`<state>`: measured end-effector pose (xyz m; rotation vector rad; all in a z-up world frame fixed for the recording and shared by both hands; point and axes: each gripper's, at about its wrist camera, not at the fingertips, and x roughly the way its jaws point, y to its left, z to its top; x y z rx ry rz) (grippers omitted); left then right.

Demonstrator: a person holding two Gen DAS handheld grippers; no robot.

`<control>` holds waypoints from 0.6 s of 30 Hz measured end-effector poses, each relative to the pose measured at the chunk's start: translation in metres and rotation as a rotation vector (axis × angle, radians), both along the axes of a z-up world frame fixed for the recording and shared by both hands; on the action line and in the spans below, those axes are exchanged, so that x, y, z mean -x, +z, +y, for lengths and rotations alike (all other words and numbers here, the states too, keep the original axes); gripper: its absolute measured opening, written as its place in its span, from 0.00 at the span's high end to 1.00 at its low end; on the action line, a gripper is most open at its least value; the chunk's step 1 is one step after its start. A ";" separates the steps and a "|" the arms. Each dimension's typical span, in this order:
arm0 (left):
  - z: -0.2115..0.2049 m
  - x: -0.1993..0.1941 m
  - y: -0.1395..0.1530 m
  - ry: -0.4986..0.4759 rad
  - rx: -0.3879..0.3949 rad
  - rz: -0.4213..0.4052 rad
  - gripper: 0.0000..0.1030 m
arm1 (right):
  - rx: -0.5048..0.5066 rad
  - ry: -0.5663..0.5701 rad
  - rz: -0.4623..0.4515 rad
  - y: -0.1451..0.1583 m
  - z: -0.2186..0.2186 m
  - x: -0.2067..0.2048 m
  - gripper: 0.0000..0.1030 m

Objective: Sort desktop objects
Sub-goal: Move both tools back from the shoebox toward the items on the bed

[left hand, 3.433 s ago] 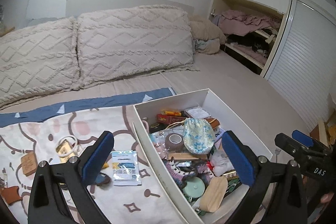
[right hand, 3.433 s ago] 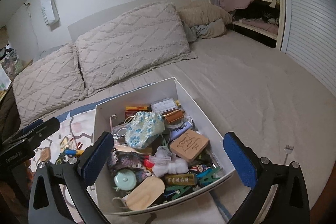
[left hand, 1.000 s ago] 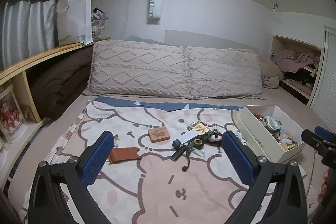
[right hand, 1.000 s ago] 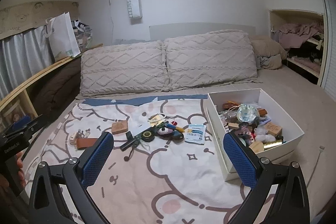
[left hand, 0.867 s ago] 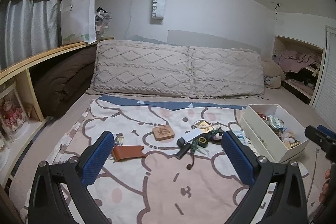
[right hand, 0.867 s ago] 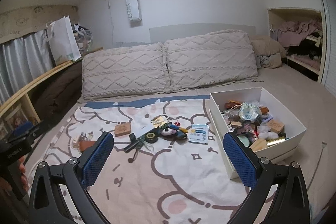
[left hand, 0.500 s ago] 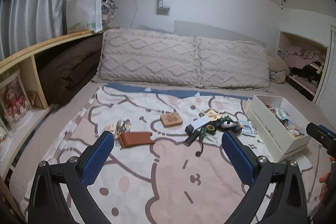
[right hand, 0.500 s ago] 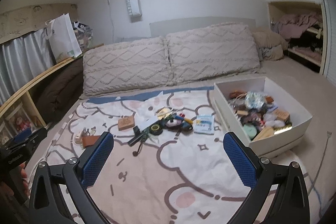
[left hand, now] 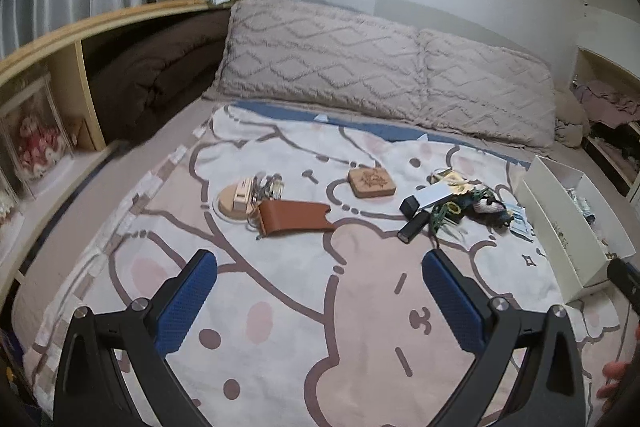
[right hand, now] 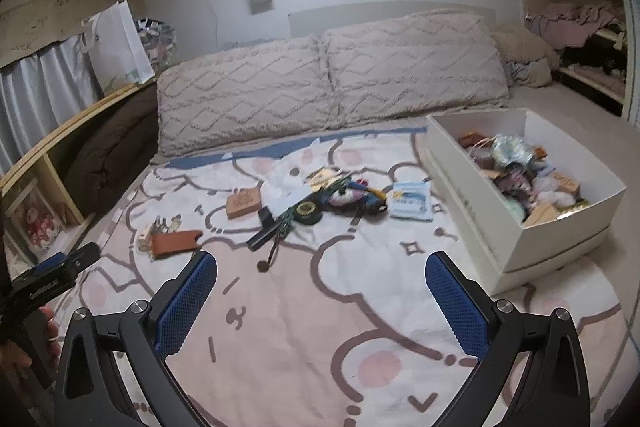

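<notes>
One white box (right hand: 568, 227), heaped trinkets (right hand: 520, 167)

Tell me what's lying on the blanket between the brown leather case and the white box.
In the right wrist view: a wooden block, then a dark clutter pile and a blue-white packet.

Even, soft indoor light from above; a bright ceiling glare sits at the top edge of the right wrist view. Shadows are faint, deepest under the left shelf (left hand: 100, 39). Both views show slight motion blur, strongest on the box (right hand: 560, 195) contents and the pile (left hand: 452, 207). Fisheye distortion bends the wall and shelf lines, and the corners vignette black.
</notes>
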<state>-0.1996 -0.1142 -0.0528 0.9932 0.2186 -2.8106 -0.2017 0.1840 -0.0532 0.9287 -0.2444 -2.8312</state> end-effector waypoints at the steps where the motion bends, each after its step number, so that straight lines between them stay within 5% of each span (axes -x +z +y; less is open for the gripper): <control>1: -0.002 0.003 -0.003 0.003 -0.001 -0.005 0.00 | 0.005 0.005 -0.005 -0.003 -0.002 0.002 0.00; 18: -0.014 0.091 -0.044 0.050 0.021 -0.060 0.00 | 0.009 0.055 -0.139 -0.053 -0.026 0.036 0.00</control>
